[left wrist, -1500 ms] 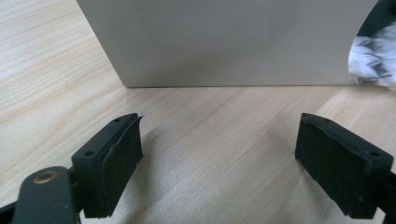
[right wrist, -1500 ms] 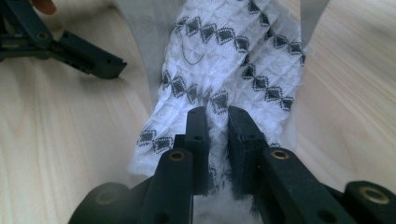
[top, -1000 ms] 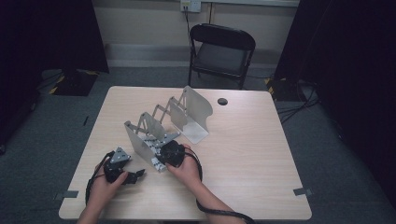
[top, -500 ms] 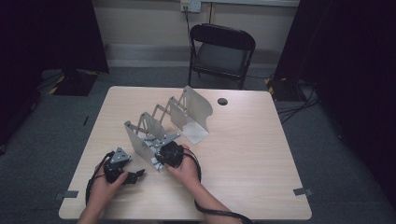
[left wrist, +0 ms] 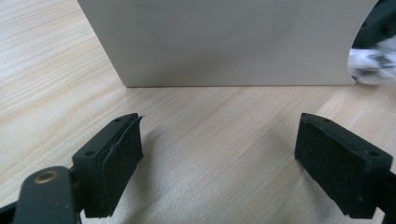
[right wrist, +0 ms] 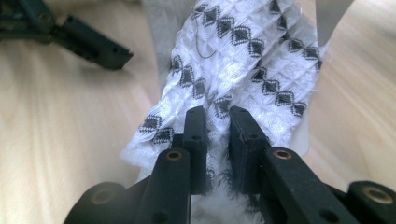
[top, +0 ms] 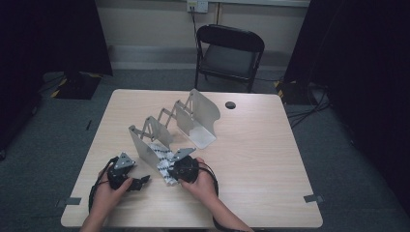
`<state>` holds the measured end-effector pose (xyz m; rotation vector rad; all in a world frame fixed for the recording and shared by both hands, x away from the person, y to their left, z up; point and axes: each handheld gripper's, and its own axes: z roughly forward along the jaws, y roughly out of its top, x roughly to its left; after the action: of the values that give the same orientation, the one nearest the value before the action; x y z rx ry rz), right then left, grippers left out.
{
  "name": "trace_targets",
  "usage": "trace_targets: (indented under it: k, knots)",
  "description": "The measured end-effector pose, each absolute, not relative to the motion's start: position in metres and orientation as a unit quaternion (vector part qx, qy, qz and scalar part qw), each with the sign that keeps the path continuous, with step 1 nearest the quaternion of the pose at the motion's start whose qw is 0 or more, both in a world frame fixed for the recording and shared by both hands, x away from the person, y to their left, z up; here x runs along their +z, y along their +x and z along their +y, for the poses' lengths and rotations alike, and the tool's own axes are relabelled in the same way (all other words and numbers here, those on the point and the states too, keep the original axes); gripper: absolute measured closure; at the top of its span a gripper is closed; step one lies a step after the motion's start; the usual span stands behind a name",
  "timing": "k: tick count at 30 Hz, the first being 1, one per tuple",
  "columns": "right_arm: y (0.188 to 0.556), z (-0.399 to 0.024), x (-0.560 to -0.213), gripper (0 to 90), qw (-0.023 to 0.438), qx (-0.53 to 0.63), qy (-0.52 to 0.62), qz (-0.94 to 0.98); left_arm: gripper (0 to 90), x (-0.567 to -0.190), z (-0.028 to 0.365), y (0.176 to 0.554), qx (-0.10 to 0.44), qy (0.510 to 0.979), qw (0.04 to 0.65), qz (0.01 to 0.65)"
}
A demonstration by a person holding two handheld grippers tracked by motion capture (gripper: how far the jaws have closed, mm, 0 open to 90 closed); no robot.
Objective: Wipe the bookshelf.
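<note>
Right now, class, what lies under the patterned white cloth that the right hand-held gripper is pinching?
Under the patterned cloth sits the pale base plate of the metal rack, on the wooden table. The right hand-held gripper pinches a fold; the cloth covers whatever else lies beneath.

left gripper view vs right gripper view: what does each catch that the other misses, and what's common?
Left gripper view alone: the left gripper with its jaws wide apart over bare wood, nothing between them, facing the flat end plate of the metal rack.

Right gripper view alone: the right gripper with its jaws pinched on a fold of the white cloth, and the diamond pattern up close. The left gripper's jaw sits in its top left corner.

Both: the wooden table, a bit of the patterned cloth, and pale metal of the rack.
</note>
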<state>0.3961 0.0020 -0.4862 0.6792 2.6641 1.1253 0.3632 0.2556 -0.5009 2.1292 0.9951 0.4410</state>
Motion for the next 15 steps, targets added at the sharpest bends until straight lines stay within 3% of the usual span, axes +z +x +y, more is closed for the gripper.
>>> trace_targets:
  k: [15]
  knots:
    - [0.412,0.014,-0.486,77.7,0.071,0.381,0.246,0.888,14.6,-0.501,0.255,0.363,0.171,0.828,0.367,0.388]
